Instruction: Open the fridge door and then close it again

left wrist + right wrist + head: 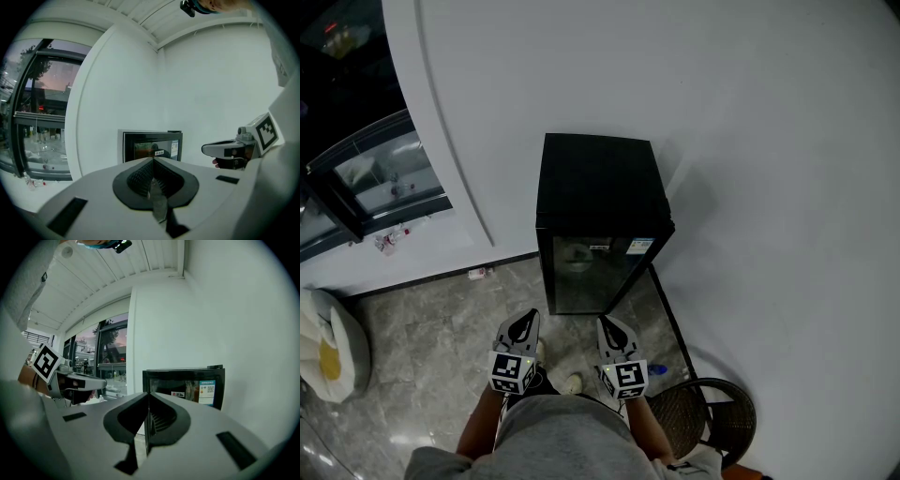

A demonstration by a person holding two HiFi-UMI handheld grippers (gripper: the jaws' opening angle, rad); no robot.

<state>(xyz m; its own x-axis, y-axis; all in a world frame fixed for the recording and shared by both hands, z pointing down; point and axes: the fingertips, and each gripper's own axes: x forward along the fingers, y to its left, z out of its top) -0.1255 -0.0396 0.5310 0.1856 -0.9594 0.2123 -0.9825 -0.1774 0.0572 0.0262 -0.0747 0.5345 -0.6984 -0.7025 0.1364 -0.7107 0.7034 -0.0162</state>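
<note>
A small black fridge (pixel 598 220) with a glass door (pixel 586 272) stands in a white corner, its door closed. Stickers show on the glass (pixel 202 391). My left gripper (pixel 525 327) and right gripper (pixel 611 330) hover side by side above the floor, a short way in front of the door, touching nothing. Both point at the fridge (pixel 152 146) with their jaws pressed together and nothing between them. The left gripper view shows the right gripper (pixel 224 149) off to its right; the right gripper view shows the left gripper (pixel 82 379) at its left.
A round wicker stool (pixel 703 417) stands at the lower right, near the white wall (pixel 787 206). A white curved column (pixel 441 141) rises left of the fridge, with glass windows (pixel 375 173) beyond it. A pale bag (pixel 328 352) lies at the far left on the marble floor (pixel 431 337).
</note>
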